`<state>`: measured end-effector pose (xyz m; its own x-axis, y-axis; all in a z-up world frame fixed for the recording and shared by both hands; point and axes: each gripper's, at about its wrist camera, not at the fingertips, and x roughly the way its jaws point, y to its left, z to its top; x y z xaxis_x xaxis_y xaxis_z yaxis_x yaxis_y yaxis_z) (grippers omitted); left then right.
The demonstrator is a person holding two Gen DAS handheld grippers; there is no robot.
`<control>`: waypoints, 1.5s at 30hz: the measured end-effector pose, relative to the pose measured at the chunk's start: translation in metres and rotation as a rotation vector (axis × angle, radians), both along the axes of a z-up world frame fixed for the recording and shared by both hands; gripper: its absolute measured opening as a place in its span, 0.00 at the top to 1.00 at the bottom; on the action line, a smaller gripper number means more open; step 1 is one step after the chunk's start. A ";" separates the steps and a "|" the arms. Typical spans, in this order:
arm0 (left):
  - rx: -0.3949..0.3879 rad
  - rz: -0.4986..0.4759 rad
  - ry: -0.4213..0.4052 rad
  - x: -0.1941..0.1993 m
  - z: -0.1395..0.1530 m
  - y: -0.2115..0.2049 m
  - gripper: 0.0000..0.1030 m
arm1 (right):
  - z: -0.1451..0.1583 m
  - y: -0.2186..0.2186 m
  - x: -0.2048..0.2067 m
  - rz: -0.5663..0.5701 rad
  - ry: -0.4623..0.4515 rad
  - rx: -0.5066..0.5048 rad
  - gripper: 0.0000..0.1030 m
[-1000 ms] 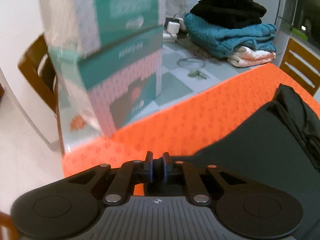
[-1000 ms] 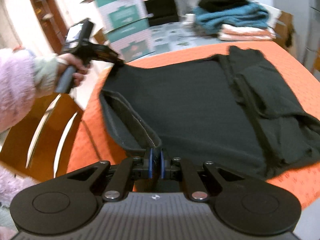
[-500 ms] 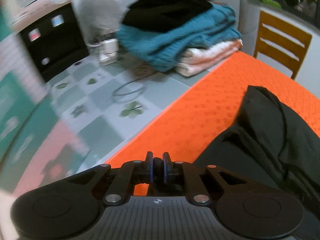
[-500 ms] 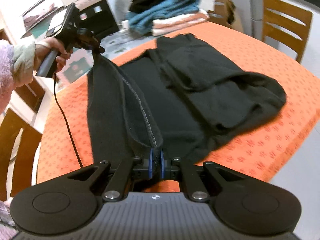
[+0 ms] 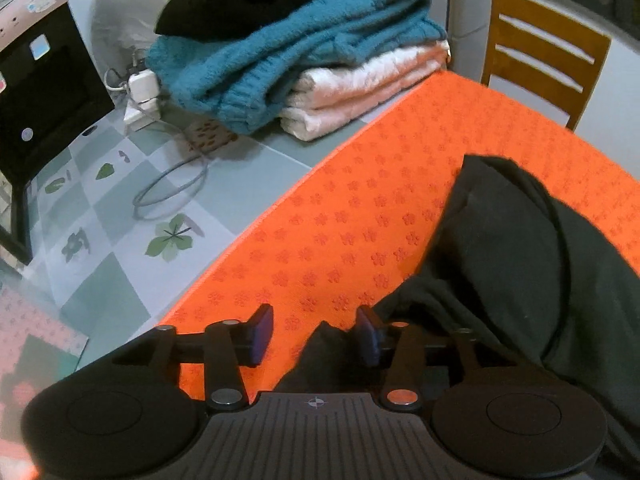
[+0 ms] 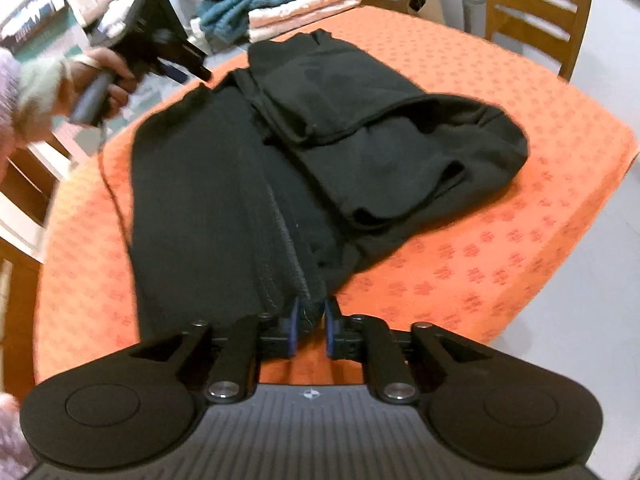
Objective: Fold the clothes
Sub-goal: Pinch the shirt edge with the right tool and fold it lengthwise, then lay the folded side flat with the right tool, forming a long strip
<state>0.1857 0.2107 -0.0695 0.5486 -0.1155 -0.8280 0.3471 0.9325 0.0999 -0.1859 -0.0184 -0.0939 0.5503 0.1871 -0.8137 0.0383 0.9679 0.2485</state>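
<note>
The black garment (image 6: 224,184) lies on the orange-covered surface (image 6: 520,216), with its left side doubled over toward the middle and a bulkier folded part on the right. A ribbed edge runs down the middle toward the right tool (image 6: 308,334).

The left tool (image 5: 314,334) stands wide, its 2 fingers well apart. A corner of dark cloth lies loose between them, touching neither pad clearly. In the right wrist view the same tool, held in the person's left hand (image 6: 100,80), sits at the far corner of the garment.

The right tool is narrow, with the ribbed hem between its pads. The gap looks a little slack, so whether it grips firmly or is letting go cannot be told.

The step in hand appears to be the end of a lengthwise fold: the side panel has been laid across and the far corner is free. The next move likely calls for the right tool to drop the near hem flat, and then for both tools to take fresh corners for a crosswise fold. The loose hem may spring back, so it probably needs pressing flat.

A stack (image 5: 304,52) of folded knitwear waits beyond the cloth, near a chair (image 5: 548,52).
</note>
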 end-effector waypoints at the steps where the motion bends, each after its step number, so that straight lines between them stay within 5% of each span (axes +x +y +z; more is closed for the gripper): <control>1: -0.010 0.004 -0.004 -0.002 0.004 0.007 0.41 | 0.002 0.004 0.001 0.023 -0.006 -0.006 0.85; 9: -0.019 0.050 0.055 -0.023 0.007 0.073 0.39 | 0.016 0.040 0.009 0.206 -0.056 -0.051 0.85; 13: -0.083 0.114 0.110 -0.032 0.004 0.106 0.38 | 0.020 0.059 0.011 0.296 -0.074 -0.080 0.85; 16: -0.154 0.175 0.152 -0.037 -0.002 0.125 0.38 | 0.015 0.077 0.008 0.359 -0.072 -0.117 0.69; 21: -0.281 0.265 0.201 -0.041 -0.017 0.141 0.39 | 0.006 0.107 0.003 0.463 -0.067 -0.180 0.63; 29: -0.289 0.331 0.186 -0.050 -0.031 0.130 0.40 | -0.004 0.144 -0.004 0.581 -0.067 -0.261 0.63; 31: -0.287 0.322 0.168 -0.053 -0.032 0.127 0.59 | -0.005 0.142 -0.005 0.573 -0.072 -0.253 0.67; 33: -0.278 0.313 0.144 -0.056 -0.032 0.124 0.69 | -0.005 0.142 -0.005 0.569 -0.076 -0.244 0.80; 34: -0.268 0.307 0.129 -0.058 -0.032 0.122 0.82 | -0.004 0.142 -0.005 0.567 -0.079 -0.250 0.92; 45: -0.266 0.299 0.080 -0.068 -0.003 0.119 0.90 | 0.022 0.134 -0.009 0.556 -0.125 -0.227 0.96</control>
